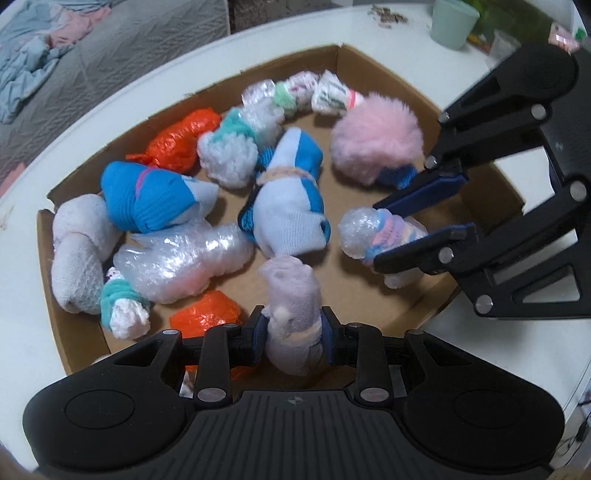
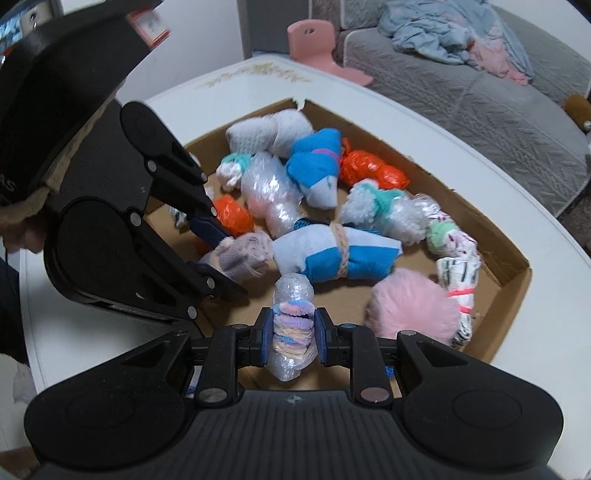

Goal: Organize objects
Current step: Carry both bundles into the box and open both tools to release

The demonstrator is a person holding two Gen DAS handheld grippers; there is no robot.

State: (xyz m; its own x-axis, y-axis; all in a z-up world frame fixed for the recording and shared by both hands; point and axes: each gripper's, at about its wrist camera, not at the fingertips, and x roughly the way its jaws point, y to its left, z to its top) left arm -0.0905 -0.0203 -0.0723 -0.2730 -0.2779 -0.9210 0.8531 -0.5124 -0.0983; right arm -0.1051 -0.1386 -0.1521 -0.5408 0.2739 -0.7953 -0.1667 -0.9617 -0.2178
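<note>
A shallow cardboard box [image 1: 373, 70] [image 2: 513, 280] on a white table holds several soft bundles. My left gripper [image 1: 294, 332] is shut on a lilac sock roll [image 1: 291, 295], held over the box's near edge. In the right wrist view that roll [image 2: 240, 254] shows between the left gripper's fingers [image 2: 207, 229]. My right gripper [image 2: 293, 330] is shut on a clear-wrapped pastel bundle [image 2: 293, 325]. From the left wrist view the same bundle [image 1: 365, 230] hangs just above the box floor, between the right gripper's fingers [image 1: 424, 190].
In the box lie a pink pompom [image 1: 376, 136], blue-and-white sock rolls [image 1: 291, 199], orange plastic bundles [image 1: 181, 140] and bubble-wrap bundles [image 1: 184, 258]. A mint cup [image 1: 452, 22] stands on the table at the back. A grey bed [image 2: 480, 92] lies beyond the table.
</note>
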